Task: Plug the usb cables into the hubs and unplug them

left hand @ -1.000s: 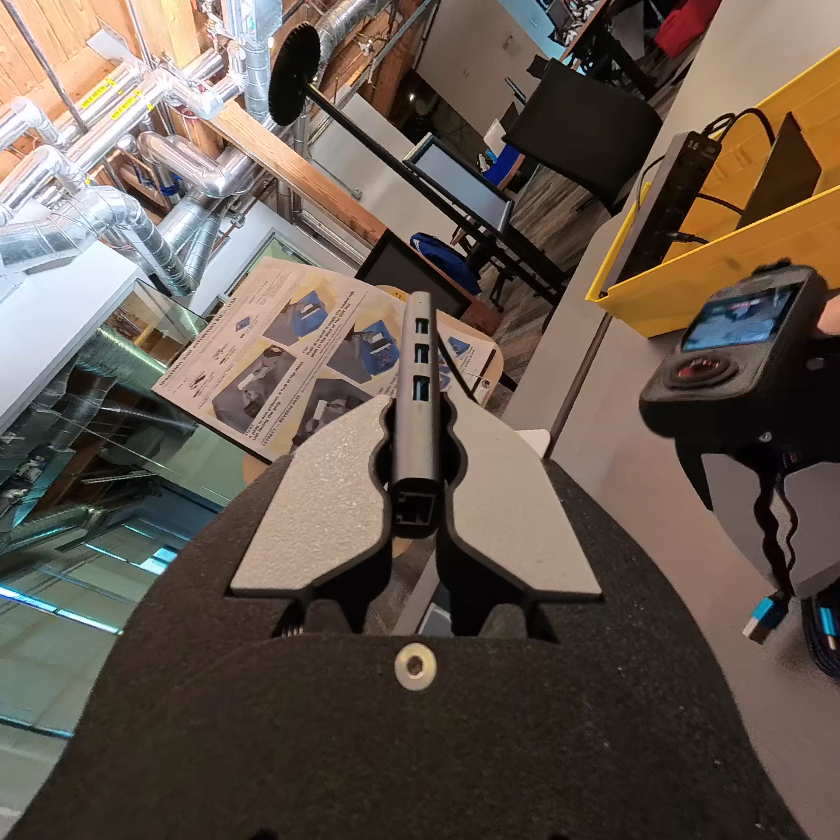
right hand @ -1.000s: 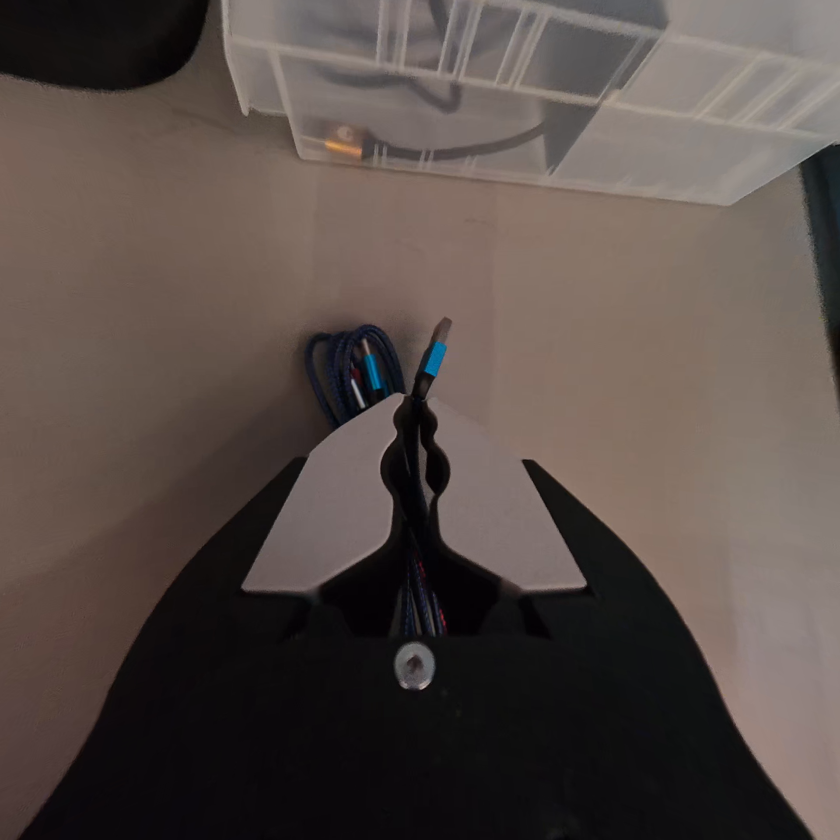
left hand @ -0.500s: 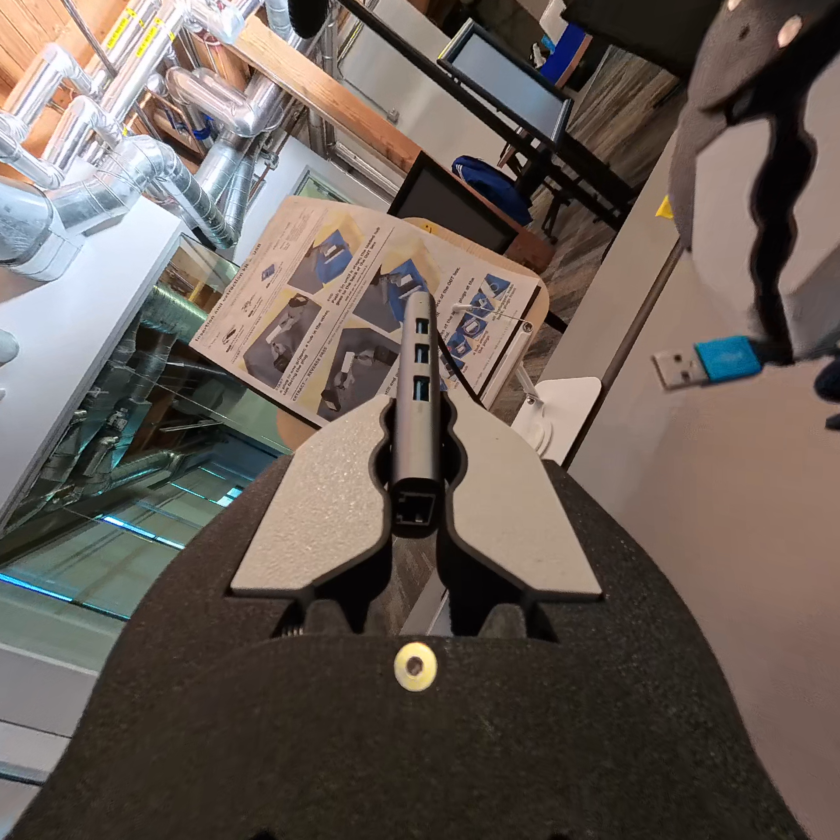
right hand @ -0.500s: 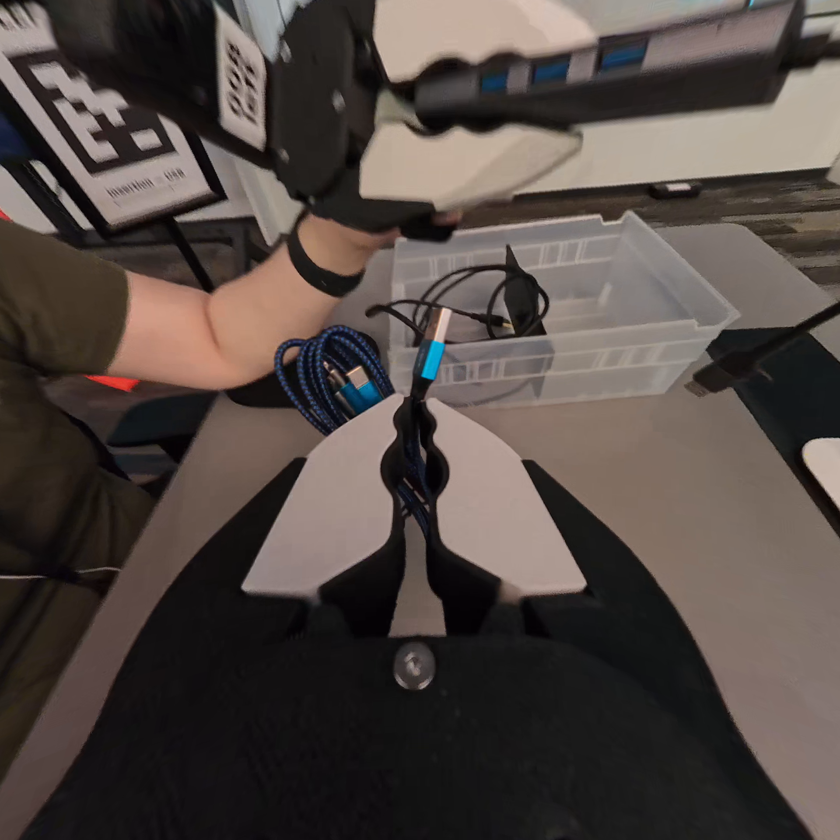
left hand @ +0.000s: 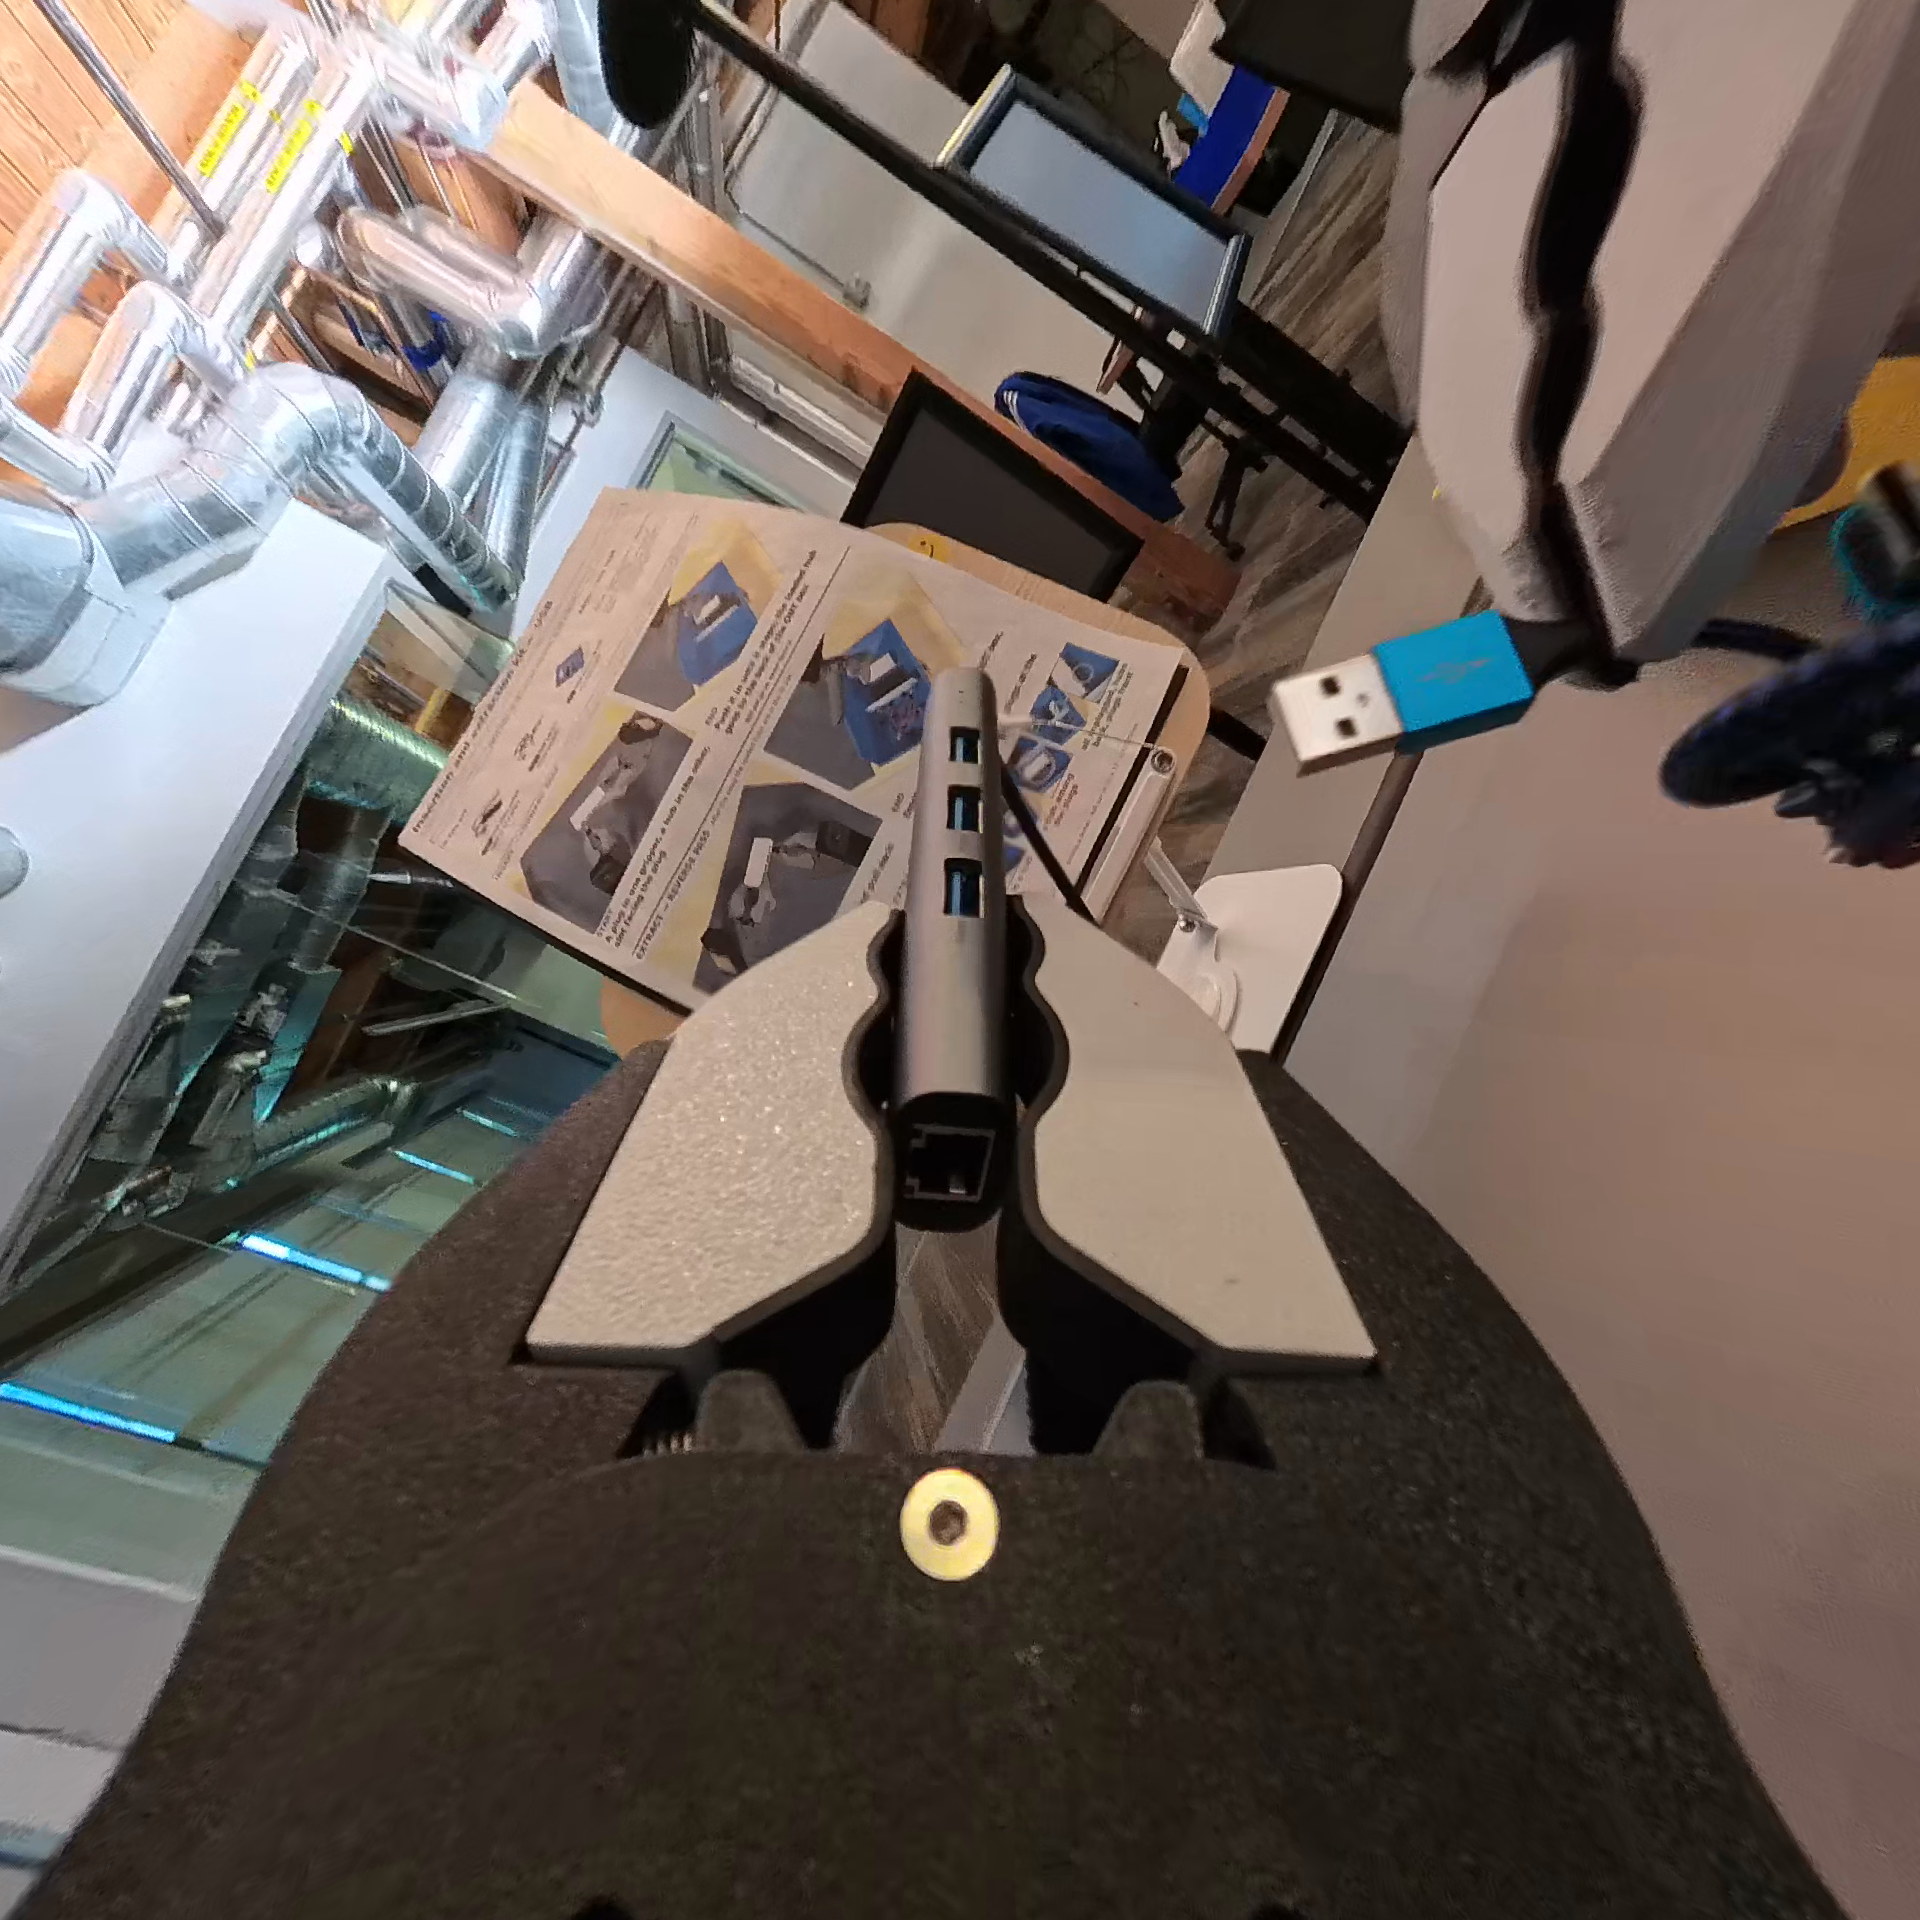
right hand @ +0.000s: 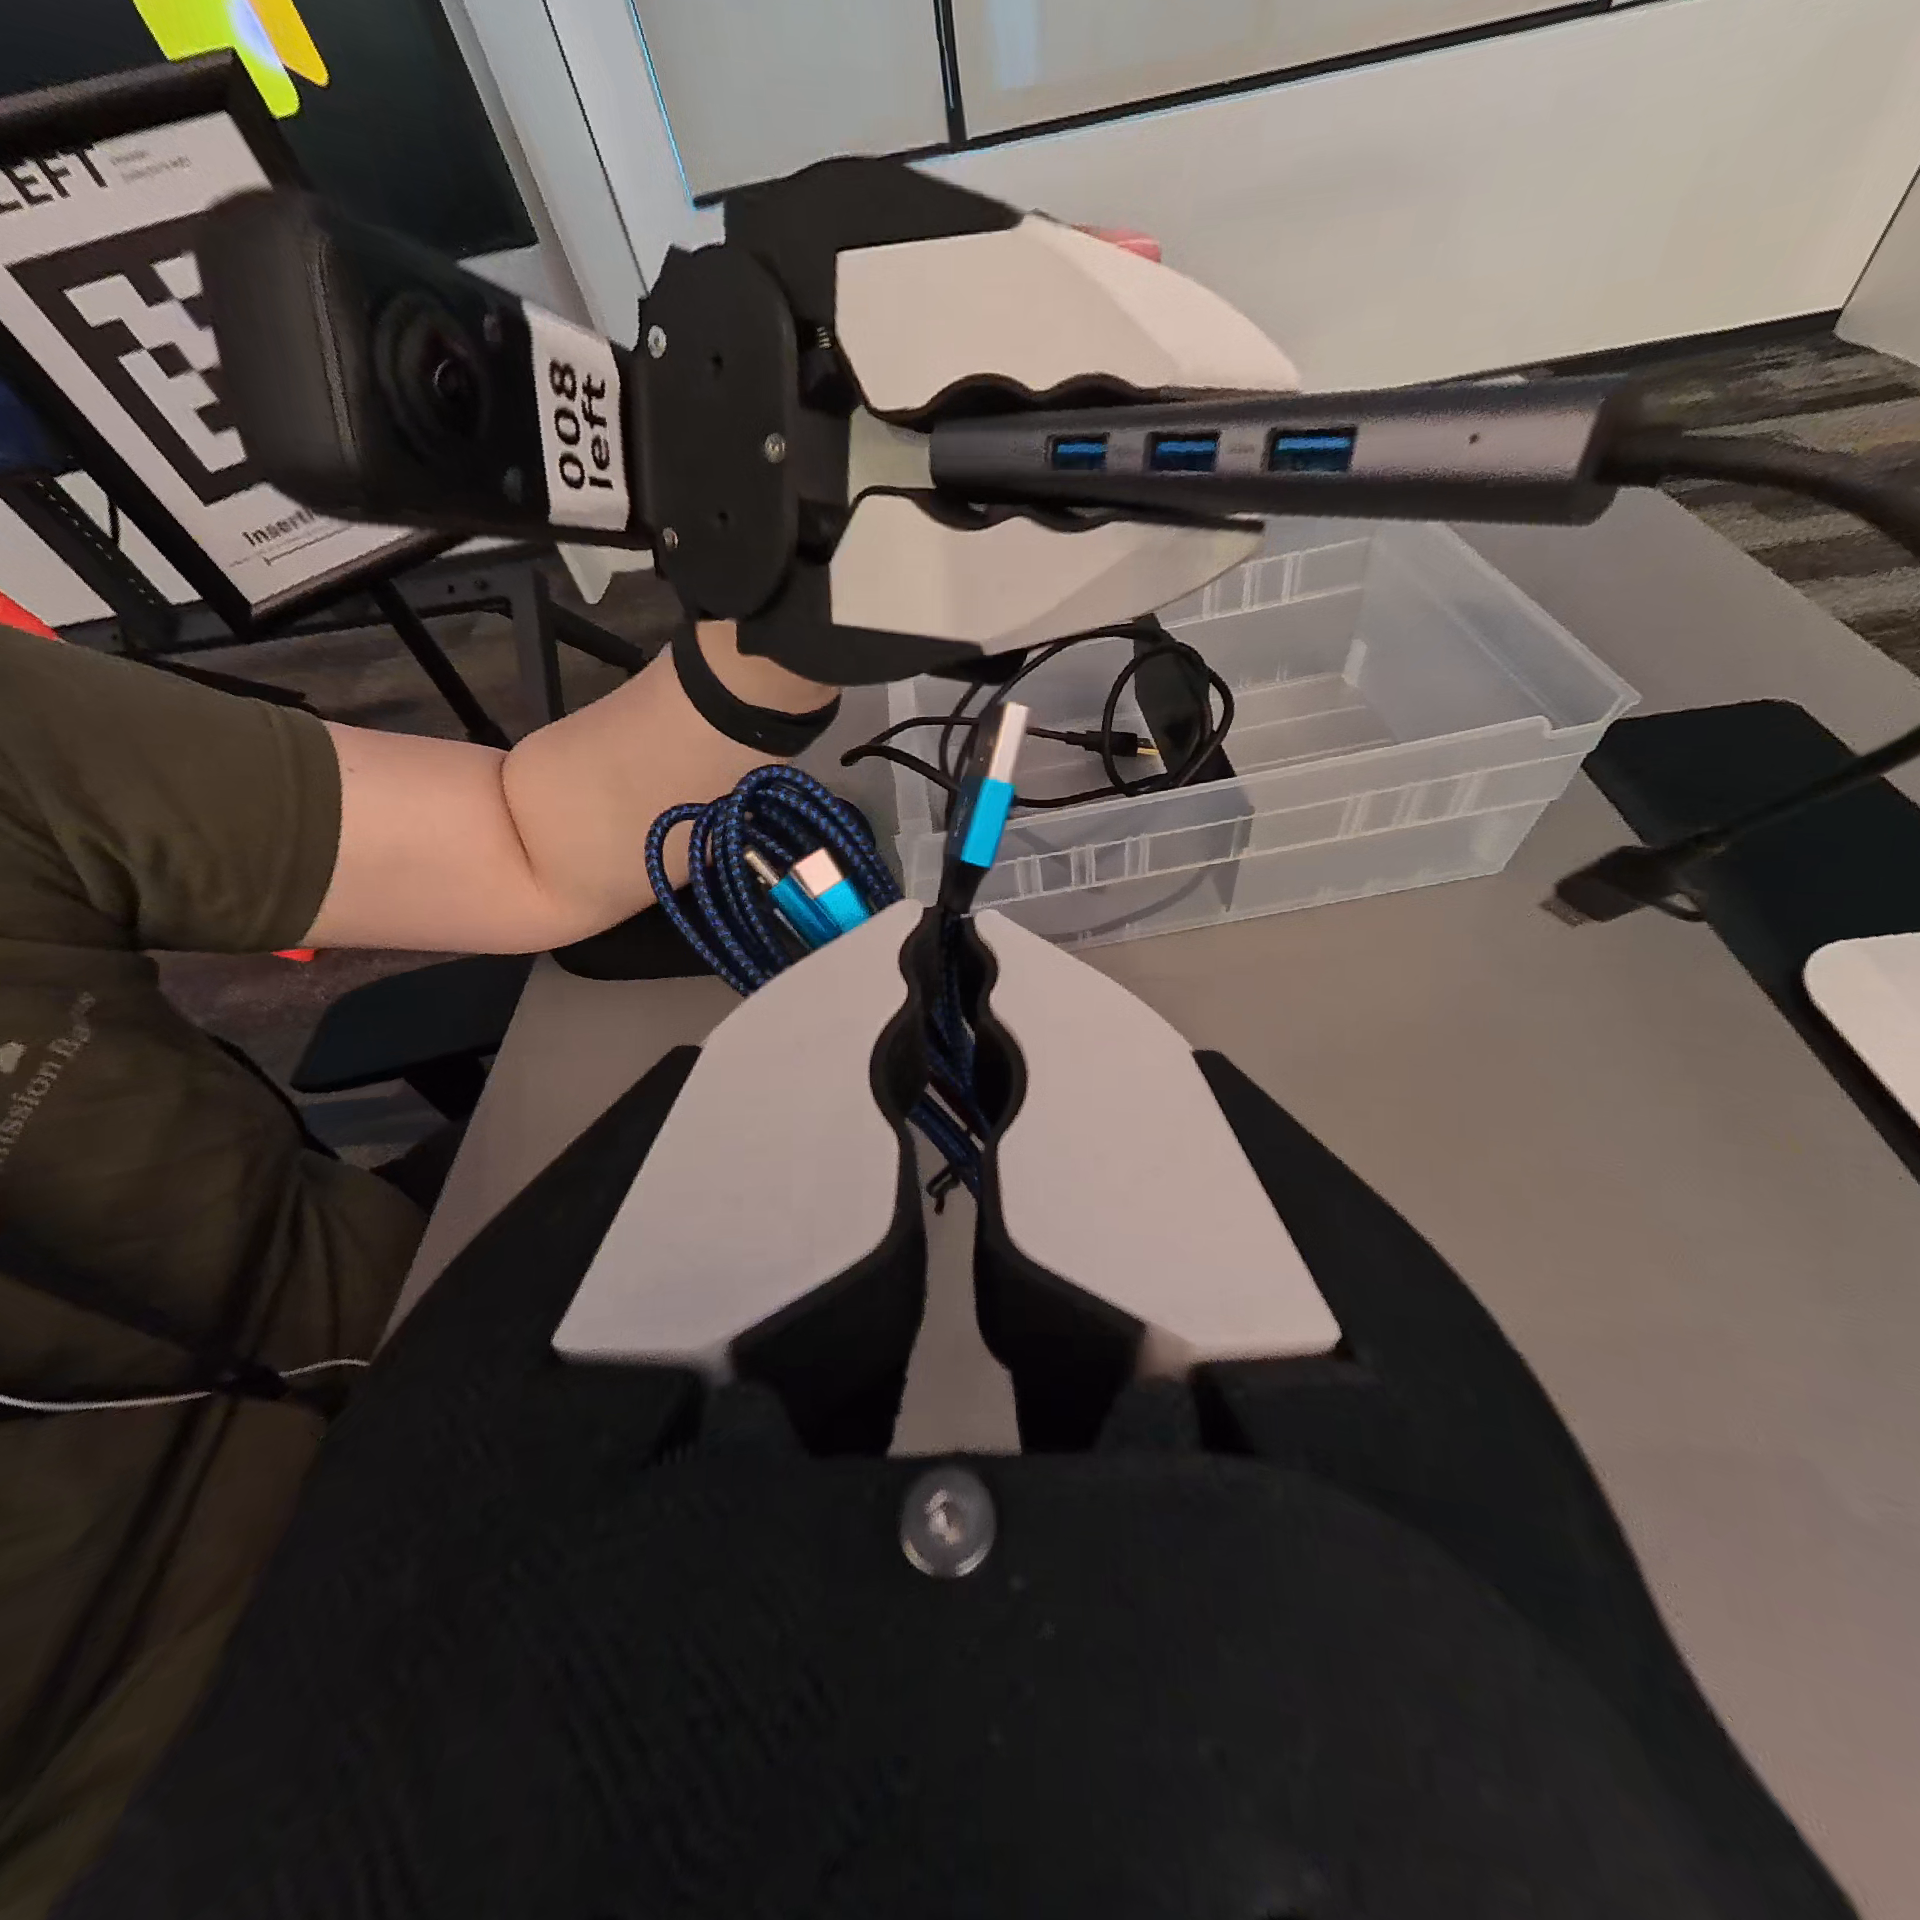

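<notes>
My left gripper (left hand: 954, 920) is shut on a dark grey USB hub (left hand: 956, 831) with three blue ports, held in the air. In the right wrist view the left gripper (right hand: 1278, 457) holds the hub (right hand: 1351, 457) level, ports facing me. My right gripper (right hand: 943, 920) is shut on a blue braided USB cable just behind its blue plug (right hand: 987, 800). The plug points up toward the hub, a gap below it. In the left wrist view the plug (left hand: 1392, 707) and right gripper (left hand: 1579, 644) are right of the hub. The cable's coil (right hand: 758, 862) hangs by my fingers.
A clear plastic bin (right hand: 1455, 748) with black cables (right hand: 1143, 717) sits on the grey table (right hand: 1455, 1143) behind the plug. A person's arm (right hand: 520, 831) reaches in from the left. A black mat (right hand: 1766, 810) and black connector (right hand: 1600, 894) lie right. Across from one pair of fingers to the other is roughly 10 cm.
My right gripper has lifted from facing down at the table and turned toward the hub, bringing the plug closer to the ports. The left gripper keeps holding the hub.
</notes>
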Motion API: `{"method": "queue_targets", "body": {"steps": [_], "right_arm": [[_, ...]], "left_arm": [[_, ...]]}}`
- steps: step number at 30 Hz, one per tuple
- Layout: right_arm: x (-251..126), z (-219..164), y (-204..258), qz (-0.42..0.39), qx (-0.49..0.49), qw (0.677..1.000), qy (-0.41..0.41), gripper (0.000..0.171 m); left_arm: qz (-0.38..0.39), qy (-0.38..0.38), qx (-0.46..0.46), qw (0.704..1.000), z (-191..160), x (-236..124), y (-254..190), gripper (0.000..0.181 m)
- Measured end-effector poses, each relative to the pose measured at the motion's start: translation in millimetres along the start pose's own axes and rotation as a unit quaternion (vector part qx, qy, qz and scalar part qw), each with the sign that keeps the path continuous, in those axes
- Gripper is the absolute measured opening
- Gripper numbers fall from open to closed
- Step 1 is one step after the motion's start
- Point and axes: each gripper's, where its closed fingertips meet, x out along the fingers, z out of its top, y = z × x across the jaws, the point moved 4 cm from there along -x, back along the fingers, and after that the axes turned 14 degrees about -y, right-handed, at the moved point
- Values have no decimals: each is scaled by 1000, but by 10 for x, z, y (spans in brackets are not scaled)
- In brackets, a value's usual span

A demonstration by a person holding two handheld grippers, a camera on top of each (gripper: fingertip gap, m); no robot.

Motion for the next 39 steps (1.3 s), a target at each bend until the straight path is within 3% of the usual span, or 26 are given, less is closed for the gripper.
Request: {"method": "queue_targets", "body": {"steps": [6, 13, 39], "right_arm": [[-15, 96, 53, 36, 104, 993, -41, 3], [-50, 144, 69, 51, 181, 981, -56, 2], [-105, 34, -122, 55, 289, 954, -60, 3]], "left_arm": [[14, -49, 17, 999, 146, -23, 2, 17], [13, -46, 38, 998, 164, -5, -38, 17], [-36, -23, 102, 994, 122, 119, -331, 17]]}}
